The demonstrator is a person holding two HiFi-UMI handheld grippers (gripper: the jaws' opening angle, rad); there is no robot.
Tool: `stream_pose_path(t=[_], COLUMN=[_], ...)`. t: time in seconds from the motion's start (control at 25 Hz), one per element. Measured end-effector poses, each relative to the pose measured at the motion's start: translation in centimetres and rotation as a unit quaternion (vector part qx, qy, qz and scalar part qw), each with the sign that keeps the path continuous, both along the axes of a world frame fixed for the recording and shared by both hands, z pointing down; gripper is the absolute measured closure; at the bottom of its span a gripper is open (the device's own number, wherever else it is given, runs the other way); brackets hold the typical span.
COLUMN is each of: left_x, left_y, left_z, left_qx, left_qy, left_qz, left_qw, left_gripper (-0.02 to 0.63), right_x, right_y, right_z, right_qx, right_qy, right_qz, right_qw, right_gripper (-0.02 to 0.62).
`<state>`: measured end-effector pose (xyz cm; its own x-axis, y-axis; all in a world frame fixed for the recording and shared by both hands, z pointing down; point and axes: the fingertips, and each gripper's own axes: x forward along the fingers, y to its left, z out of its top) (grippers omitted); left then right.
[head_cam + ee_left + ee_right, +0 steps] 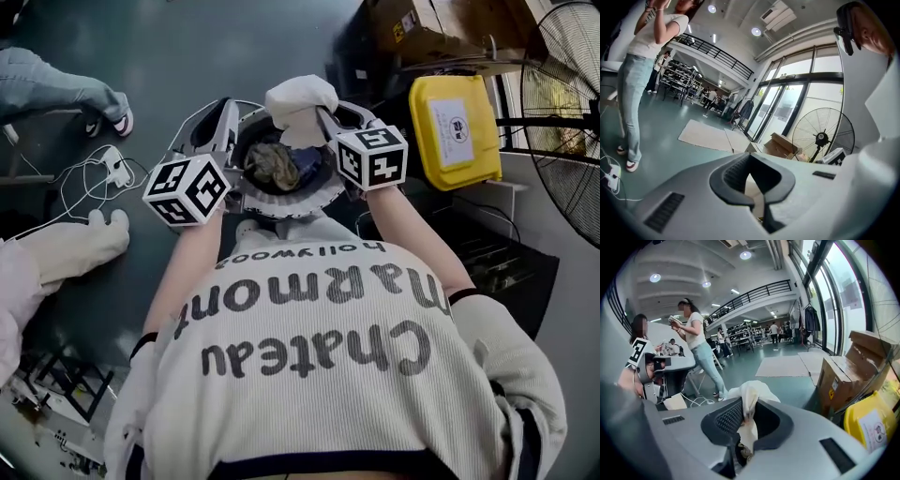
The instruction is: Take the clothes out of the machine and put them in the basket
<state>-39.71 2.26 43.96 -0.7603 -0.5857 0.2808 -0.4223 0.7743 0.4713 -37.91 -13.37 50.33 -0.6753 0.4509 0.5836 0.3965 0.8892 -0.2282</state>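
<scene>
Head view half-hides the round tub (pixel 298 208) of clothes (pixel 273 164); right gripper (pixel 738 451) clamps white cloth (pixel 752 392); left gripper (pixel 759 206) closed, empty.

Two tools (pixel 216 122) (pixel 323 122), one white garment (pixel 300 103), one yellow bin (pixel 480 141), one standing fan (pixel 562 112).

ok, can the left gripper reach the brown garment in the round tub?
Probably yes. The left gripper is empty beside the tub's open top, nothing covering the brown garment. Its jaws are shut, so they'd need opening. The right gripper's white cloth doesn't cover it.
</scene>
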Motion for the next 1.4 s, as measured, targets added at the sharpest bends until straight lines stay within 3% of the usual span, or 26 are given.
stream_pose_path(t=[0.28,0.64,1.16,1.4], left_x=[1.0,3.5,6.7,7.7], left_y=[-1.2,-1.4,-0.4,0.0], left_z=[5.3,10.6,20.9,23.1], left_qx=[-0.028,-0.061,-0.049,-0.049], left_qy=[0.032,0.076,0.145,0.155], left_qz=[-0.033,-0.026,0.013,0.042], left_qw=[0.9986,0.995,0.9881,0.9858], left_gripper=[0.598,0.598,0.598,0.598], right_x=[0.1,2.3,9.2,13.1], right_y=[-1.4,-0.8,3.8,6.5], right_z=[5.3,13.8,24.4,28.1], right_qx=[-0.006,-0.054,-0.079,-0.095], right_qy=[0.038,0.096,0.193,0.256], right_qz=[-0.046,-0.062,-0.071,-0.081], right_qw=[0.998,0.992,0.975,0.959], right_gripper=[0.528,0.528,0.528,0.526])
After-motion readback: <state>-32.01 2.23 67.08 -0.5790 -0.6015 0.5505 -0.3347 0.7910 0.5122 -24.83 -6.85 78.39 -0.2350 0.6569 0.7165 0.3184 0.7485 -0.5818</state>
